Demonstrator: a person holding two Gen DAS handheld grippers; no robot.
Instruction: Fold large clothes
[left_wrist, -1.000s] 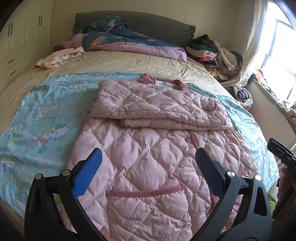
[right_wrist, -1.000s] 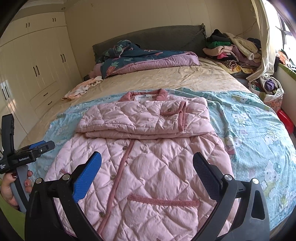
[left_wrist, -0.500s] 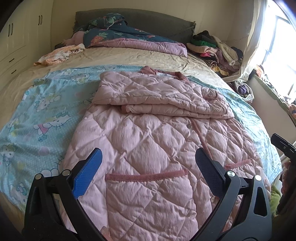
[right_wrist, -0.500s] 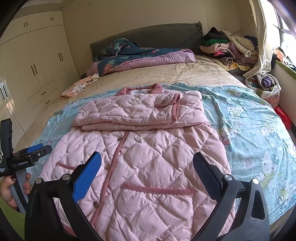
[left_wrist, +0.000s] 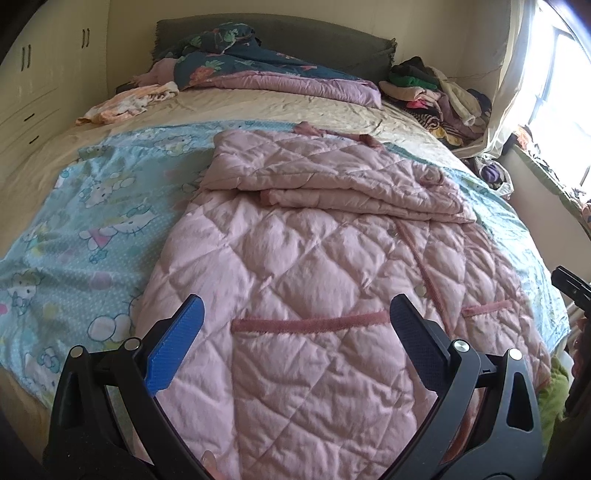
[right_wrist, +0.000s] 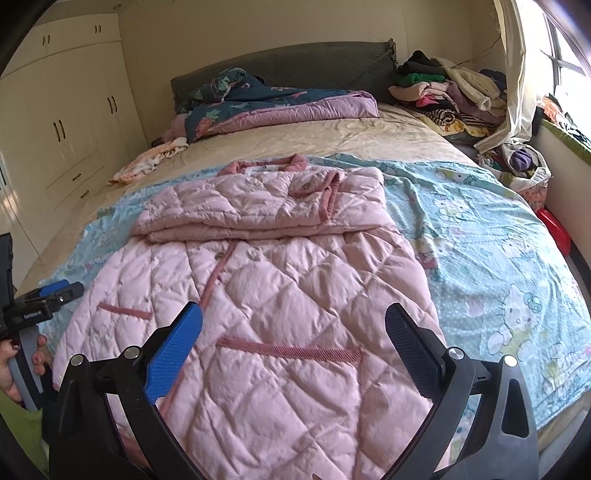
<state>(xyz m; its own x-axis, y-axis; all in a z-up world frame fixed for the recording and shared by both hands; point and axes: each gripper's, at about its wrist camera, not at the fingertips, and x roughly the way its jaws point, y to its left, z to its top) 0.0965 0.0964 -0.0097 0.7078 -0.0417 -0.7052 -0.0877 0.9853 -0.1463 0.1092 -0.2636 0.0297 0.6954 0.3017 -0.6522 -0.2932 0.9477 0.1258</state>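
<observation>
A pink quilted coat (left_wrist: 314, 258) lies flat on a blue cartoon-print sheet (left_wrist: 92, 221) on the bed, collar far, hem near. Both sleeves are folded across the chest. It also shows in the right wrist view (right_wrist: 277, 277). My left gripper (left_wrist: 295, 317) is open and empty, above the coat's left pocket near the hem. My right gripper (right_wrist: 293, 325) is open and empty, above the right pocket. The left gripper also shows at the left edge of the right wrist view (right_wrist: 48, 299).
A dark floral duvet (right_wrist: 258, 99) and grey headboard (right_wrist: 295, 62) lie at the far end. A heap of clothes (right_wrist: 450, 88) sits at the far right by the curtain. A small peach garment (left_wrist: 125, 103) lies far left. Cream wardrobes (right_wrist: 62, 122) line the left wall.
Both grippers have moved forward and lower over the coat's hem end; the pockets now sit closer between the fingers. Both stay open. The coat has not moved.
</observation>
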